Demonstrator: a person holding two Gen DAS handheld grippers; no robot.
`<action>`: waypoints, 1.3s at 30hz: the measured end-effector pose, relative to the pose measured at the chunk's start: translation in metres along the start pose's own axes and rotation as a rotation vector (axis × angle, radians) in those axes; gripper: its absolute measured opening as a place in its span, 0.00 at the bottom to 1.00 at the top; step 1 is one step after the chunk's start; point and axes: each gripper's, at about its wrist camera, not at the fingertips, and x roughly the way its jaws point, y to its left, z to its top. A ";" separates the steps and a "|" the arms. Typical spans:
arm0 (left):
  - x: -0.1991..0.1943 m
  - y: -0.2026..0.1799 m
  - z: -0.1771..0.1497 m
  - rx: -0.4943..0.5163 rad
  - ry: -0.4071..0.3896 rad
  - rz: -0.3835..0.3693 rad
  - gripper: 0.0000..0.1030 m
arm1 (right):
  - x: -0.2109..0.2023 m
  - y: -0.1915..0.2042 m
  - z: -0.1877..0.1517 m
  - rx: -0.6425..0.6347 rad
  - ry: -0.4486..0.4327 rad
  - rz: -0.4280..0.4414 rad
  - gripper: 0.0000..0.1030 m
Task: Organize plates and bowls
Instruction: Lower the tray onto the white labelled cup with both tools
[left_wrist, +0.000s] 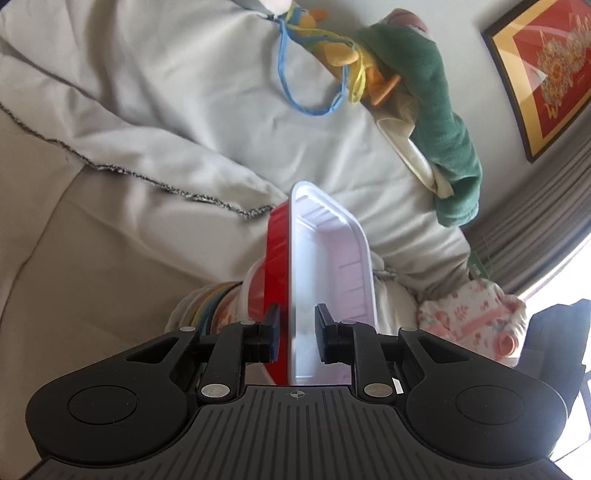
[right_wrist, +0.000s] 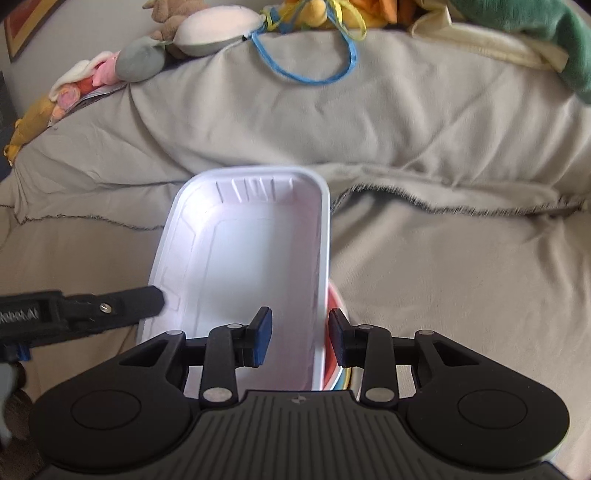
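The left tongs pinch the near-left rim of the white tray. Its long axis runs away from both hands, over the sofa cover. The right tongs pinch its right wall, above stacked plates. Both hands are equally near.

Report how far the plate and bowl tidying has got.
Done: a stack of colourful plates lies on the sofa cover. In hand: both the left gripper and the right gripper straddle walls of the white tray with a red outside, held above that stack. Left: setting the tray down and letting go.
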 end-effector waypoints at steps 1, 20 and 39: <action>-0.001 -0.001 -0.001 0.004 -0.004 0.002 0.22 | -0.001 0.000 0.000 0.012 0.001 0.004 0.33; -0.031 0.012 0.004 -0.071 -0.082 -0.018 0.22 | -0.037 0.001 -0.005 0.010 -0.049 0.021 0.37; -0.007 0.035 0.002 -0.159 0.005 0.036 0.22 | -0.021 -0.008 0.001 0.106 0.007 0.063 0.55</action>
